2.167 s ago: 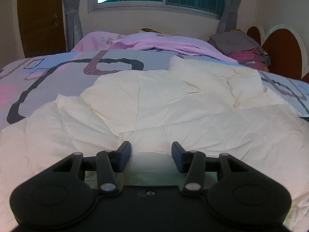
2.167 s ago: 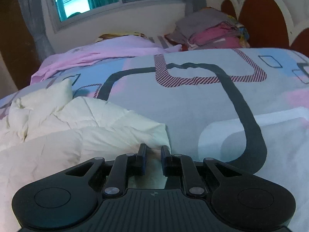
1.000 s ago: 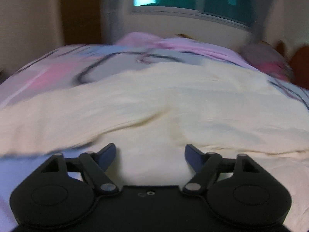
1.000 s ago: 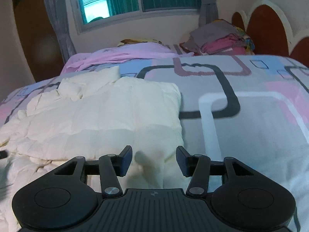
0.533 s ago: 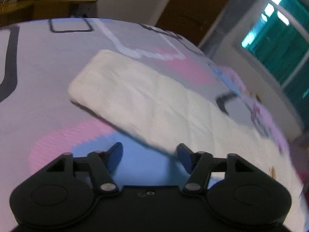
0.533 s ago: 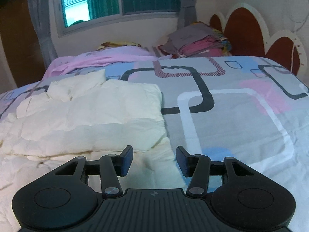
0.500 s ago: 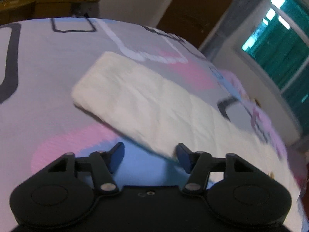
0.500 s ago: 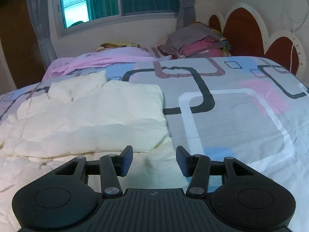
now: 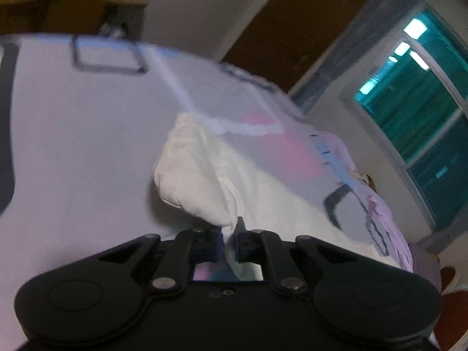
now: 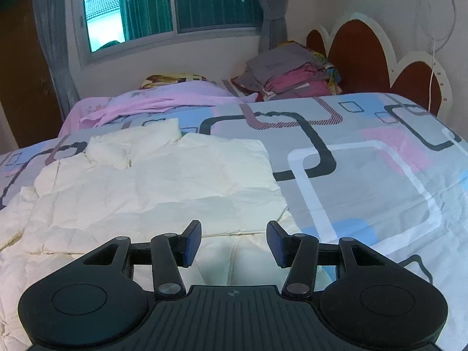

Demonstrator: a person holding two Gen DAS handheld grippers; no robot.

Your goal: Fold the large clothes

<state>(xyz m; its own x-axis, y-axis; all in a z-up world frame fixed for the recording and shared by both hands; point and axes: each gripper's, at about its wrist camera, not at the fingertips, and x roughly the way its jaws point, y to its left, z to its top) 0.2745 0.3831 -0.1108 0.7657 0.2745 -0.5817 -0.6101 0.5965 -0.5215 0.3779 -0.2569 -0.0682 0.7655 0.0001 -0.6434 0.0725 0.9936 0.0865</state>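
A large cream padded garment (image 10: 158, 187) lies spread on the patterned bedspread (image 10: 365, 175), with one part folded over its middle. My right gripper (image 10: 234, 244) is open and empty, just above the garment's near right edge. In the left wrist view my left gripper (image 9: 229, 244) is shut on an edge of the cream garment (image 9: 193, 181), and the cloth bunches up in front of the fingers. That view is tilted and blurred.
A pink sheet (image 10: 163, 102) and a pile of folded clothes (image 10: 292, 76) lie at the far end of the bed by the headboard (image 10: 359, 58). A window (image 10: 175, 3) and a brown door (image 9: 292, 26) stand behind. A wooden cabinet (image 9: 73, 8) is beyond the bed's edge.
My left gripper has closed on the garment's edge and the cloth has bunched toward it. My right gripper has stayed open and drawn back a little.
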